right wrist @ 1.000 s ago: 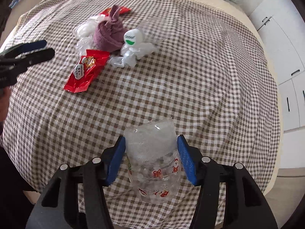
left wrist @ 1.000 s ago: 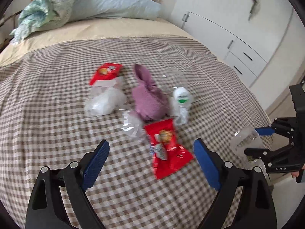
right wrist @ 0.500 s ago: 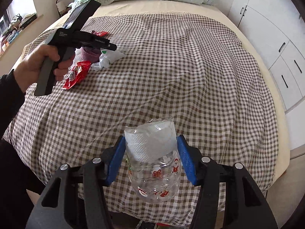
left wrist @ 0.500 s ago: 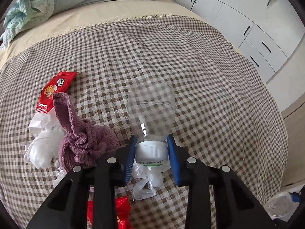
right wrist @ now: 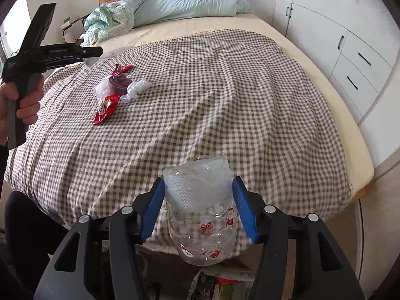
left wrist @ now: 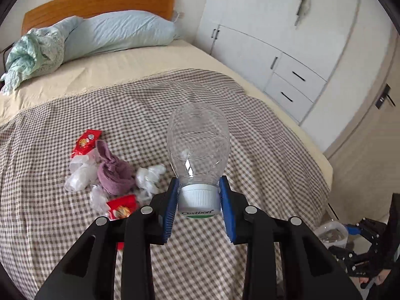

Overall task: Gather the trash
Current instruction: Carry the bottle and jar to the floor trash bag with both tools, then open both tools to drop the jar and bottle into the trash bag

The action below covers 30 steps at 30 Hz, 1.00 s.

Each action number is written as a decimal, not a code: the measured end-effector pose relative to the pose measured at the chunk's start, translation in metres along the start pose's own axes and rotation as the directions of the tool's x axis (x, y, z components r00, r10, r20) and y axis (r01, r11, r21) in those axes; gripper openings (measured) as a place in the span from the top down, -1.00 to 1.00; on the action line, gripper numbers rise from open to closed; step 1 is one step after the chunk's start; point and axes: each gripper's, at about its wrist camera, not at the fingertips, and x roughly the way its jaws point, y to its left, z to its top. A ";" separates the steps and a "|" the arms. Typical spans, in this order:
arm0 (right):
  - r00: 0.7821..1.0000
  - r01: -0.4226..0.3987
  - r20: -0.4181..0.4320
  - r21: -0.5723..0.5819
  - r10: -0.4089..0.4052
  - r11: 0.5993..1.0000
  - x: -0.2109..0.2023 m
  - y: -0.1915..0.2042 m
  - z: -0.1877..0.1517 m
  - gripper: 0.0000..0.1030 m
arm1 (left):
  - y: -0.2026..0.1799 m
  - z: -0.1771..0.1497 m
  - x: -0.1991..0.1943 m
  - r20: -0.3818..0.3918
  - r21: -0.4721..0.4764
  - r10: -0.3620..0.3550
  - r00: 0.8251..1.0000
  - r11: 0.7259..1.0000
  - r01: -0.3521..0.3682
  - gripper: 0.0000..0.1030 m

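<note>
Trash on the bed: we see a small heap on the checked blanket: two red snack wrappers, one at the far end and one nearer, crumpled clear plastic, a white crumpled bag and a purple cloth in the middle.
Left gripper: we hold it above the blanket, its blue pads clamped on the white cap of a clear plastic bottle.
Bottle: lifted clear of the blanket, cap toward the camera, body pointing away.
Right gripper: we hold it past the foot edge of the bed, its pads pressed on both sides of a clear cup.
Cup: printed with small red Christmas figures, white tissue stuffed inside, mouth tilted away from the camera.
Left hand: seen from the right wrist view, wrapped round the gripper's handle, raised over the bed's left side.
Background: blue pillow, white cupboard drawers.
</note>
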 end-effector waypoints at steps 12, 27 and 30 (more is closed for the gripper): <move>0.976 0.117 -0.209 0.252 -0.064 0.961 0.013 -0.062 -0.267 -0.06 | -0.173 -0.163 -0.020 -0.200 0.111 -0.222 0.954 0.963 0.247 0.41; 0.976 0.165 -0.198 0.371 -0.096 0.914 0.109 -0.105 -0.421 -0.24 | -0.296 -0.268 0.022 -0.414 0.187 -0.148 0.898 0.952 0.243 0.41; 0.980 0.143 -0.189 0.447 -0.063 0.883 0.101 -0.116 -0.435 -0.24 | -0.310 -0.276 0.028 -0.441 0.212 -0.137 0.887 0.944 0.252 0.41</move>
